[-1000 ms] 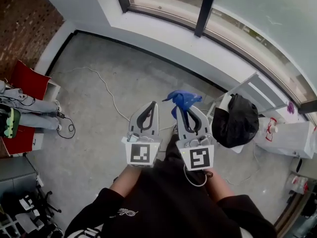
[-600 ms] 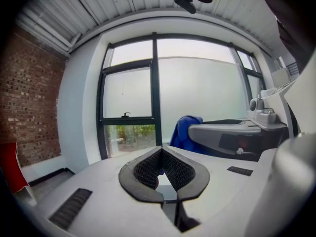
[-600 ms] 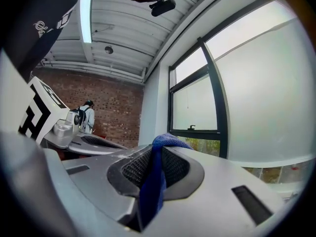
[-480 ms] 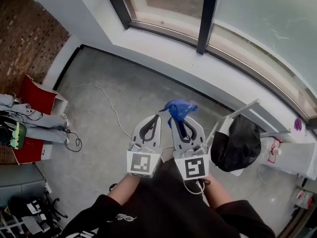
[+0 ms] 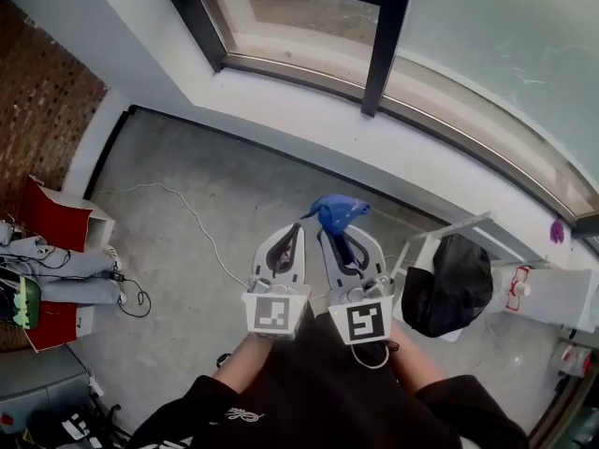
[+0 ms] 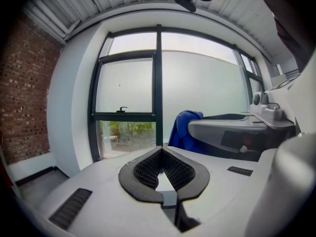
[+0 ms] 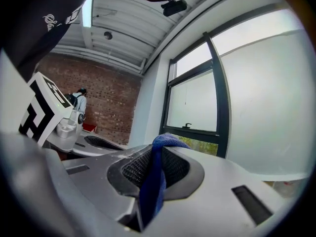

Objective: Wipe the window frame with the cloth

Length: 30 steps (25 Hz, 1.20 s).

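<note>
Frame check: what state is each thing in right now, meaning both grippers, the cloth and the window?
left gripper, shut, nothing between its jaws
right gripper, shut on the cloth
cloth, bunched, pinched between the right gripper's jaws, held clear of the window
window, looks closed, handle lying level
</note>
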{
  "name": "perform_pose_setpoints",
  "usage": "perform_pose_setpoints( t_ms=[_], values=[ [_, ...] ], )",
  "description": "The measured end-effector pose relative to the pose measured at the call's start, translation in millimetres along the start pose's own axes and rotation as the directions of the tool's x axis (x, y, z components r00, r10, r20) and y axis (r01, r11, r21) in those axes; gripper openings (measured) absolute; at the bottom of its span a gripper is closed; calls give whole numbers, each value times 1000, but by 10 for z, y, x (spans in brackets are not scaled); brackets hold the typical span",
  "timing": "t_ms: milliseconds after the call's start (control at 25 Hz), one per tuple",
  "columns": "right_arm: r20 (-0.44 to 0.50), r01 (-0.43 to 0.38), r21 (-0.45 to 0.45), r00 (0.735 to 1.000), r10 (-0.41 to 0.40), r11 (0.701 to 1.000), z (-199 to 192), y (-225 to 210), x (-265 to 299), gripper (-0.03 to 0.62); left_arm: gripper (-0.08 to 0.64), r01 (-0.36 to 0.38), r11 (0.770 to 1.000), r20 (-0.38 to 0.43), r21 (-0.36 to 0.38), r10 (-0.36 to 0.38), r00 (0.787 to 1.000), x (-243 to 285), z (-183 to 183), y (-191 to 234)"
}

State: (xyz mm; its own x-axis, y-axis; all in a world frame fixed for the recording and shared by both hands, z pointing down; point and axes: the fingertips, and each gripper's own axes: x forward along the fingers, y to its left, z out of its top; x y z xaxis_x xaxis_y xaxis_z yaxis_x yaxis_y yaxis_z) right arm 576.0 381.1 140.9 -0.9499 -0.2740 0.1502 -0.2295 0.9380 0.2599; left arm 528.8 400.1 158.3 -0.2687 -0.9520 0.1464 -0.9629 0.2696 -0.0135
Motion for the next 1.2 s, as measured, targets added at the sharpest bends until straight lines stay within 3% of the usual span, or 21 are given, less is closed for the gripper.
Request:
perform_pose_setpoints(
  t_ms=[120,280,400,520,640,720,840,1200],
  values=[
    [102,67,62,992,-74,996,205,-92,496,40,6,-9,1000,13,-21,9,1000,297,-24,470],
    [151,119,78,980,-129,990,485,-260,1270,40,6,9,1000,41,8,-9,999,754,139,1109],
    [49,106,-34,993,-104,994,488,-243,1728,40,6,26,1000,36,10,-26,999,986,189,1520],
    [62,145,-22,988,-143,989,603,-241,2096,40,6,52,999,37,4,-52,998,1147,220,1854],
    [-58,116,-114,991,-123,987,552,-177,2356,40,6,68,998,42,-3,-67,997,1234,242,2128],
    [6,142,-65,990,-142,988,666,-193,2512,40,6,68,998,40,-16,-67,997,1291,228,2256],
    [155,196,63,967,-204,979,867,-314,2765,40,6,78,997,42,-27,-77,996,1468,232,2396],
    [118,213,95,968,-223,972,556,-1014,3575,40,6,84,996,1,-16,-84,996,2424,216,2762]
  ],
)
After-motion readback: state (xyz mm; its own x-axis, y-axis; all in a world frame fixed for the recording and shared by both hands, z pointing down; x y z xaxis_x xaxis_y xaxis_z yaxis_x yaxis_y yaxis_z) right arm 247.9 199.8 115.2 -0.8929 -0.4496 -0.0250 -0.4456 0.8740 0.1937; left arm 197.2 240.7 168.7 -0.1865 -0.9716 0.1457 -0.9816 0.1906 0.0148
